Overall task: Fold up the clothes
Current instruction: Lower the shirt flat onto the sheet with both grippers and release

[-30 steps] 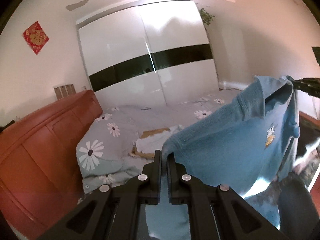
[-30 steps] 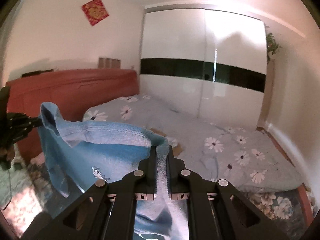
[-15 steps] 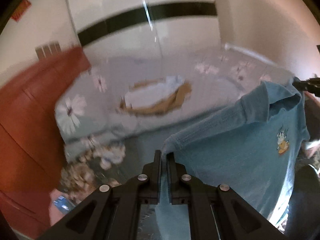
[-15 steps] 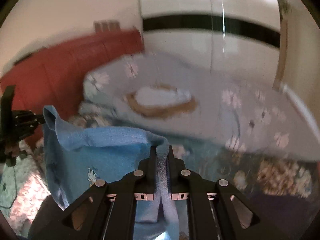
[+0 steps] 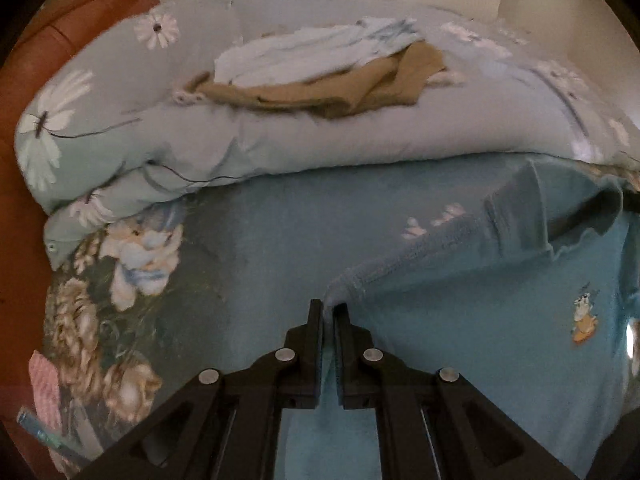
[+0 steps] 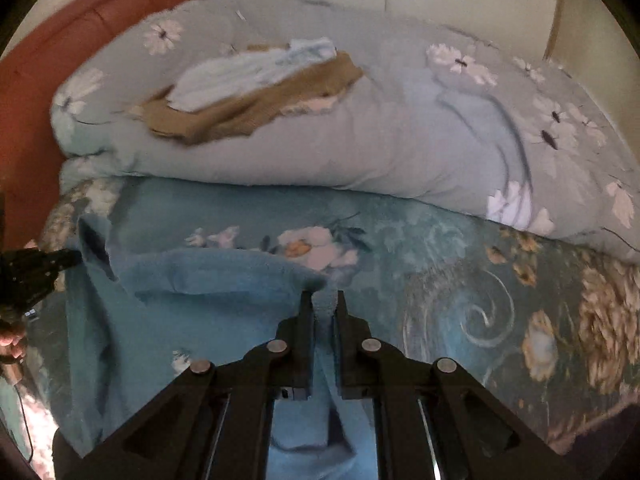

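A blue polo shirt [image 5: 480, 312] with a small cartoon patch hangs stretched between my two grippers, over the floral bed sheet [image 5: 280, 232]. My left gripper [image 5: 328, 308] is shut on one shoulder of it. My right gripper [image 6: 322, 300] is shut on the other shoulder, and the shirt [image 6: 192, 312] hangs to its left. The left gripper also shows at the left edge of the right wrist view [image 6: 36, 268], at the shirt's collar end.
A rolled grey daisy-print duvet [image 5: 360, 128] lies across the bed behind the shirt. A tan garment [image 5: 340, 92] and a pale blue one [image 5: 304, 56] lie on it. A red-brown headboard [image 6: 80, 28] stands at the left, a white wardrobe behind.
Both grippers have tilted down and moved towards the bed with the shirt. The view went from the wardrobe and walls to the sheet and duvet close below.
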Available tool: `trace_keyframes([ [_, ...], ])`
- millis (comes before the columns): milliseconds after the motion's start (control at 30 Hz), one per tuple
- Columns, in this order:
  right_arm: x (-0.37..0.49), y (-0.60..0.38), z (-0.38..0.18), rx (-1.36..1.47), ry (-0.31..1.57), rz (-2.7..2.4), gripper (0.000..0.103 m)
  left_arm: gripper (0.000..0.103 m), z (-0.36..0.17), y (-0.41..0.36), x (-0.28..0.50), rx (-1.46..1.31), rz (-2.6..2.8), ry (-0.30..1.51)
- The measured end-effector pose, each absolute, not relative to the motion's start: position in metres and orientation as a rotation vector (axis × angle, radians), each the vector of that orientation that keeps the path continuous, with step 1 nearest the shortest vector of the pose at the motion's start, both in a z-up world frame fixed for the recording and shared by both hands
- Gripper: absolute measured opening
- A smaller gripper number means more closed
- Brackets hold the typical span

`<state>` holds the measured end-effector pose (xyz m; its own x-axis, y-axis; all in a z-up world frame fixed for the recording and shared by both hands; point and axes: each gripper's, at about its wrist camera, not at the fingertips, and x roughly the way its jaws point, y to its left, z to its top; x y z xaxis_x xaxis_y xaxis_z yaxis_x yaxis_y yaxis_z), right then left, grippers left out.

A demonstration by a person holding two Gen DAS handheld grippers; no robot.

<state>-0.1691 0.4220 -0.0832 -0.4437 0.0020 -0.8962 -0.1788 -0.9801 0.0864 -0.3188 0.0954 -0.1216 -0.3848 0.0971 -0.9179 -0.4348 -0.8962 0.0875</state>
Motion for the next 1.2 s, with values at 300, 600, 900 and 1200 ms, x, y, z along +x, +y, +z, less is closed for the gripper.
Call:
trace_keyframes([
  [300,-0.245,0.446,-0.154,-1.730,0.285,2.419,0.007,0.005,-0.195,0.124,-0.389,-1.669,2.253,0.495],
  [600,-0.259,0.447,-0.189,-1.808,0.293,2.322,0.008,0.009,-0.211,0.125,-0.398,-1.725,2.191,0.486],
  [900,-0.208,0.441,-0.136,-1.674,0.301,2.432,0.030,0.034,-0.157,0.029,-0.337,-1.723,2.237,0.047],
  [1200,-0.093,0.413,-0.118,-1.669,0.394,2.495,0.035,0.038,-0.179,-0.090,-0.192,-1.929,2.274,-0.113],
])
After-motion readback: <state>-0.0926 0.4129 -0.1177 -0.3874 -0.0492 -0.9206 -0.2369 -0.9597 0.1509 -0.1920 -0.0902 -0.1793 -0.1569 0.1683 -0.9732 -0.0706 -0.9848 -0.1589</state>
